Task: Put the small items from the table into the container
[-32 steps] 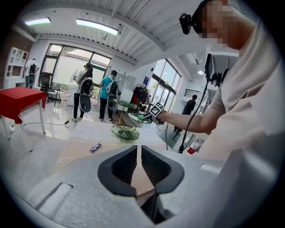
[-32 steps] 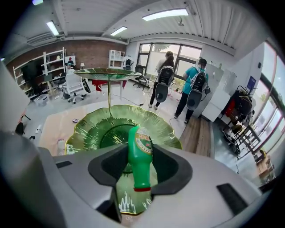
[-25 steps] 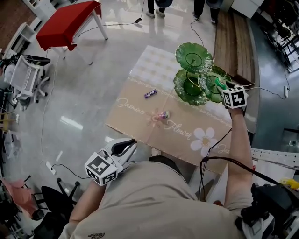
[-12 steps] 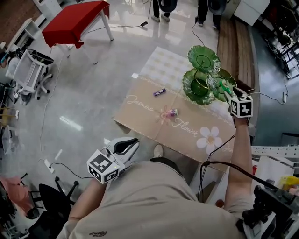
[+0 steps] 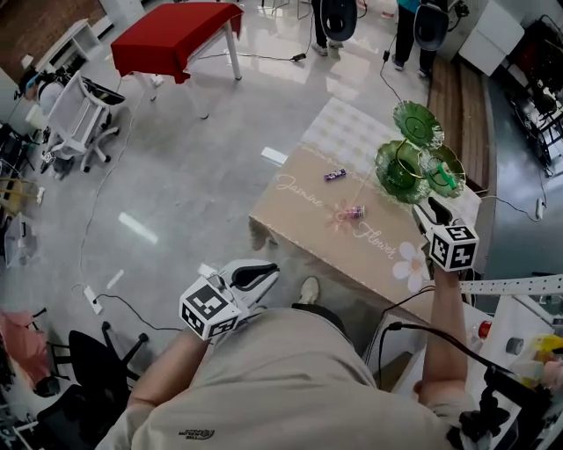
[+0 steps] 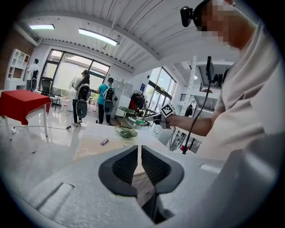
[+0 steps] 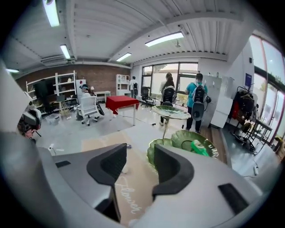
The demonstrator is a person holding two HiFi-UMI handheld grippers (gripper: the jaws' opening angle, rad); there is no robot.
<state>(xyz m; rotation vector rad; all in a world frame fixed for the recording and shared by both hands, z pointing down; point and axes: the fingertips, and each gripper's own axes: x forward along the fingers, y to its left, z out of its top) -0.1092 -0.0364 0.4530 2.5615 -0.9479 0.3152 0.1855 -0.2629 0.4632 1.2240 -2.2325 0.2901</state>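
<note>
A green glass tiered dish stand [image 5: 407,158] stands at the far right of the brown cloth table [image 5: 299,220]. A bright green item [image 5: 447,176] lies in its right dish. On the cloth lie a small purple item [image 5: 334,175] and a pink item [image 5: 354,212]. My right gripper [image 5: 429,216] hovers just short of the stand, drawn back from it. Its jaws are closing with nothing between them, and in the right gripper view [image 7: 139,153] the green item [image 7: 197,147] lies beyond them. My left gripper [image 5: 257,278] is off the table's near side, shut and empty.
A red-covered table [image 5: 176,35] and a white chair [image 5: 75,123] stand on the shiny floor at the left. Two people [image 5: 334,18] stand beyond the table. Cables run over the floor. A black chair [image 5: 88,369] is at the bottom left.
My right gripper has pulled back and up from the dish stand, leaving the green item in the right dish. The left gripper has drifted sideways. The purple and pink items lie unmoved.
</note>
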